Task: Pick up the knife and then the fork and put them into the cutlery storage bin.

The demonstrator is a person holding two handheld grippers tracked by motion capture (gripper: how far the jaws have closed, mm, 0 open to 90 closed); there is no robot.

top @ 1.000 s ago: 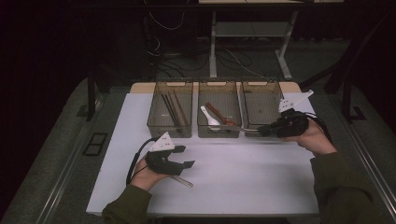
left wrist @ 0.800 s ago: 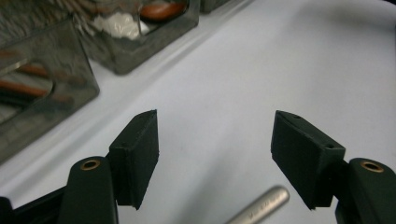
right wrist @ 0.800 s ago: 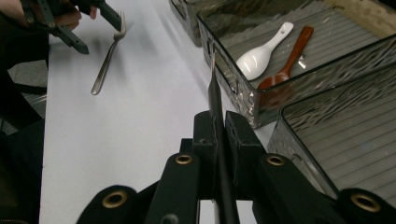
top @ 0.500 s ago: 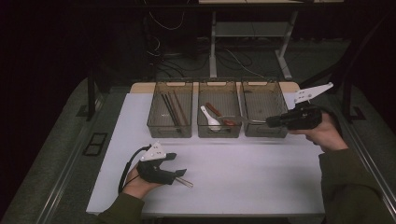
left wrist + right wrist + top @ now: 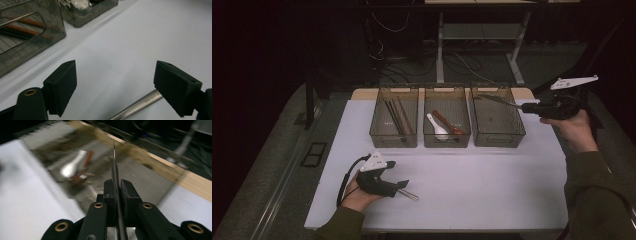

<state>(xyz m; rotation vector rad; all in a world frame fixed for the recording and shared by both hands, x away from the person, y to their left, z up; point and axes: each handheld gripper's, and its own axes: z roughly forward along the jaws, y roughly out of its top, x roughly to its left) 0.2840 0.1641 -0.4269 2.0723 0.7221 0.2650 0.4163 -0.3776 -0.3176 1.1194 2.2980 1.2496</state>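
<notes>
1. While the right gripper [image 5: 524,107] clamps a metal utensil [image 5: 497,99] above the bin at 1 o'clock [image 5: 498,117], it hangs airborne.
2. The left gripper [image 5: 404,186], jaws just opening, straddles a steel handle [image 5: 136,108] at 7 o'clock on the table [image 5: 472,185].

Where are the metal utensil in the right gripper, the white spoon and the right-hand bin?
metal utensil [image 5: 497,99], high view, mid-shaft over the bin.
white spoon [image 5: 435,126], high view, on its handle.
right-hand bin [image 5: 500,141], high view, near wall.
</notes>
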